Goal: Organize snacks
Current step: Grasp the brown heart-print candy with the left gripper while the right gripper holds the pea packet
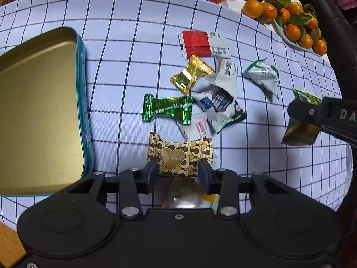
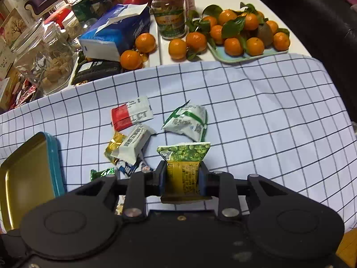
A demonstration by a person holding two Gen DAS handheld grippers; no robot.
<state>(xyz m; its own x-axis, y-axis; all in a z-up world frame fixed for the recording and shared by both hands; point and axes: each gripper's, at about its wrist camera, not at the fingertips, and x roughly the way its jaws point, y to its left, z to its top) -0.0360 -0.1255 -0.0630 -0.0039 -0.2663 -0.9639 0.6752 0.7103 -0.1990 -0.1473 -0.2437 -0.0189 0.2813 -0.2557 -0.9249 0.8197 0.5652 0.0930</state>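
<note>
Matte black left gripper [image 1: 177, 170], blue finger pads [image 1: 153, 174], silver screws, right gripper [image 2: 181, 175] alike

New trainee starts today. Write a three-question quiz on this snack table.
1. True or false: the tin already holds snacks.
2. Which snack does the right gripper hold? A) red sachet B) green-yellow pack C) green candy
3. Fill in: the left gripper is closed on the ____ candy.

Key:
1. False. The tin's gold inside is bare.
2. B. The green-yellow pack sits between its fingers; the red sachet and green candy lie on the cloth.
3. Heart. The heart candy is pinched between its pads.
</note>
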